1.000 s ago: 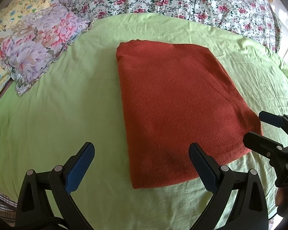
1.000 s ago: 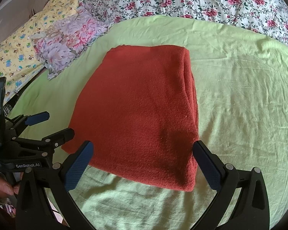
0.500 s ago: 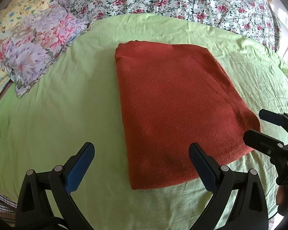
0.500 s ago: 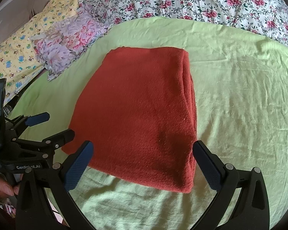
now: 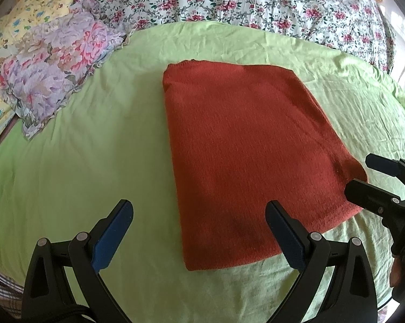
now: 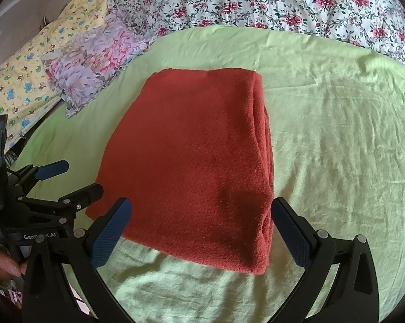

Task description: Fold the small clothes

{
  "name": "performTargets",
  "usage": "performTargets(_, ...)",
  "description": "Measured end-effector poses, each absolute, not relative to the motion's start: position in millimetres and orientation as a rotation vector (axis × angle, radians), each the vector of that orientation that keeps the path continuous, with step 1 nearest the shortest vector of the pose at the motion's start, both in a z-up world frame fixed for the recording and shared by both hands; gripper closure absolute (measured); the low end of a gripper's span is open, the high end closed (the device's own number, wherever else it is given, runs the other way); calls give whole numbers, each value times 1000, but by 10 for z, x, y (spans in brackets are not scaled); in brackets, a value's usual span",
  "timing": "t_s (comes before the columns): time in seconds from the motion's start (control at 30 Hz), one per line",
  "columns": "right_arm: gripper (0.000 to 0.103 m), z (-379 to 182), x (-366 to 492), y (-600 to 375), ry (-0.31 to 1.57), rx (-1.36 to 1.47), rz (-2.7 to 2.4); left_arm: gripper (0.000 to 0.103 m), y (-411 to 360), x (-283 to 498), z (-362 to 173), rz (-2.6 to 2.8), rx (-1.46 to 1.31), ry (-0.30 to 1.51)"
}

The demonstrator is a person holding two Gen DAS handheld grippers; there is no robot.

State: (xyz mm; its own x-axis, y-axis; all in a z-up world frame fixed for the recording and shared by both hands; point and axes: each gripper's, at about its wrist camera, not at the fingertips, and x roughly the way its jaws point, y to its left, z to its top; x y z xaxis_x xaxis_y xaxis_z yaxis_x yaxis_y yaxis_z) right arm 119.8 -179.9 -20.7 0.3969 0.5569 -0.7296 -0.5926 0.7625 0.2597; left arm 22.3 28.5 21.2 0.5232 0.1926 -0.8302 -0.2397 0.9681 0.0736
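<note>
Just ahead of both open tongs (image 5: 198, 227) lies the folded red garment (image 5: 245, 148).

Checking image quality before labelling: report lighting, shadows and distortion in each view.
Left wrist: even daylight, bright glare at the right edge, soft shadow on the red cloth near the left gripper; right wrist: similar shadow near the right gripper; both bulge, fisheye, dark corners.

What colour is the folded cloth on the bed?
Rust red, a plain knit, no pattern. The folded cloth shows best in the left wrist view.

At the lower left of the right wrist view, the black plastic body of the left gripper (image 6: 70, 183) bears white lettering, partly hidden, reading "GenR…ot.AI".
</note>
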Motion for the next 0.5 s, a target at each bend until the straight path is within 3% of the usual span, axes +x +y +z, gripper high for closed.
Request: performTargets(0.5,0,-224,1323,-1815,913,-39,722,6,424,321,226,271,-69,989)
